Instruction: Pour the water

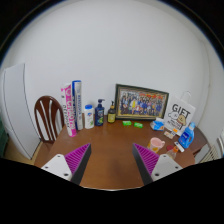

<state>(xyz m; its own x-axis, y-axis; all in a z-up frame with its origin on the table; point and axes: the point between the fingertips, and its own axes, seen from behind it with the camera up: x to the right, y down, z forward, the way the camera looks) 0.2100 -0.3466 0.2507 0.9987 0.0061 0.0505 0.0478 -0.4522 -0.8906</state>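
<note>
The claw [112, 160] was seen released, its two fingers spread wide apart with nothing held between them; the magenta pads [79, 157] faced each other across a bare stretch of the brown wooden surface [110, 145]. Beyond the fingers, along the white wall, a row of things was set out. A tall pink and white carton [71, 108] stood upright to the left, with a white bottle [88, 114] just beside it and a dark blue bottle [100, 112] next to that. A framed group photograph [141, 102] was leaned against the wall behind the middle of the surface, small green items [129, 123] lying in front of it. To the right, a white bag marked "GIFT" [183, 112] was placed among small blue and orange items [184, 133]. A dark wooden chair back [47, 114] was visible at the left end. Which vessel held water could not be told.
</note>
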